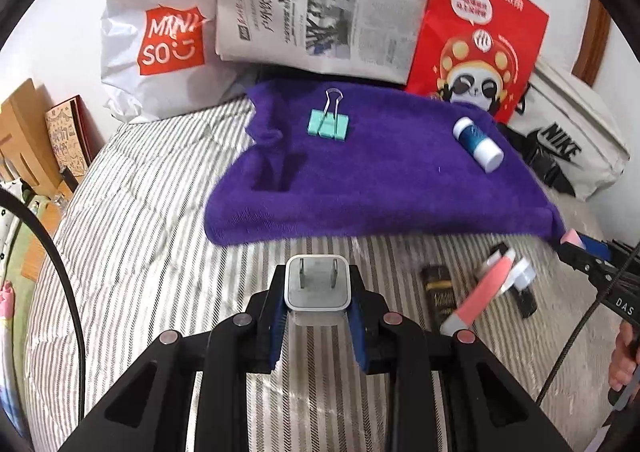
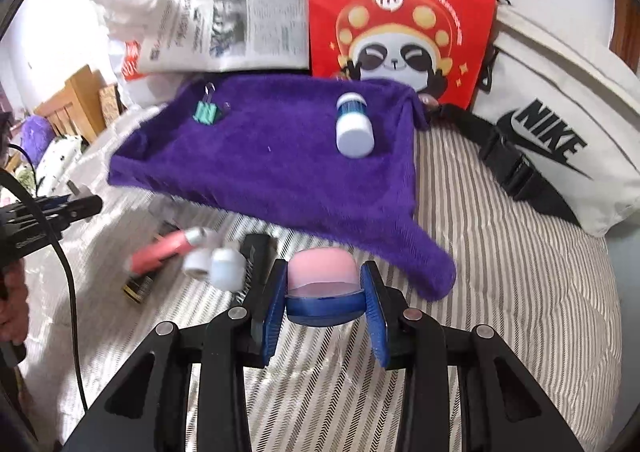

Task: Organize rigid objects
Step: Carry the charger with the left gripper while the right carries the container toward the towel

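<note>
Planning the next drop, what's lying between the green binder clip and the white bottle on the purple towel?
Only bare purple towel between binder clip and bottle, in both views.

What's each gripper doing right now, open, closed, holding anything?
Left gripper: closed on the white charger plug.
Right gripper: closed on the pink and blue eraser.

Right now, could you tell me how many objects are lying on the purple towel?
2. A teal binder clip lies near the purple towel's far left, and a white-capped bottle lies on its side toward the far right. Folds could hide something small.
</note>
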A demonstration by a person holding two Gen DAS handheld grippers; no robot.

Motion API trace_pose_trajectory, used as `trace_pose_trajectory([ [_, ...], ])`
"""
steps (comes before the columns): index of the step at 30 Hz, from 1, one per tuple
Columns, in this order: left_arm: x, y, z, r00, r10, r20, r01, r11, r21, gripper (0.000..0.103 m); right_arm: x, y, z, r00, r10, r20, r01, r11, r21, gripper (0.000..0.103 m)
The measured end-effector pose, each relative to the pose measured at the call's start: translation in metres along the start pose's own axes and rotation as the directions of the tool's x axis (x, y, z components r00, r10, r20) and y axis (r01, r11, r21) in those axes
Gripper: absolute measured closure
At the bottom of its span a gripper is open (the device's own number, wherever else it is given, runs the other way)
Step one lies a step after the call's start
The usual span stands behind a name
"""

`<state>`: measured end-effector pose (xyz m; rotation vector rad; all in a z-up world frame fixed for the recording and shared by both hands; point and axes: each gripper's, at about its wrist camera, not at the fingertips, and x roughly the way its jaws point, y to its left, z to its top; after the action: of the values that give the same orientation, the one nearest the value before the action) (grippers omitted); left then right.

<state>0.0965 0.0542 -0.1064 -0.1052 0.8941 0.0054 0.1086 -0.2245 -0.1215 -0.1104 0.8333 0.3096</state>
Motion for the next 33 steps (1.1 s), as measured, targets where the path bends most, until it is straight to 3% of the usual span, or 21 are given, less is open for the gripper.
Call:
trace_pose_trajectory([
  [13, 0.008, 0.009, 0.052, 0.998, -0.04, 0.044, 0.04, 0.999, 0.002, 0.077, 0.005, -0.018, 0.048, 0.999, -0.034, 0.031, 0.032, 0.998, 0.05, 0.066],
  [20, 0.031, 0.011, 0.078, 0.997, -0.067, 0.046, 0.068, 0.997, -0.021, 0.077, 0.04, -0.02, 0.072, 0.999, -0.042, -0.012, 0.043, 0.996, 0.073, 0.066],
  [33, 0.068, 0.014, 0.087, 0.995, -0.103, -0.003, 0.103, 0.994, -0.025, 0.077, 0.097, -0.016, 0.08, 0.991, -0.062, -0.118, 0.066, 0.997, 0.038, 0.066],
])
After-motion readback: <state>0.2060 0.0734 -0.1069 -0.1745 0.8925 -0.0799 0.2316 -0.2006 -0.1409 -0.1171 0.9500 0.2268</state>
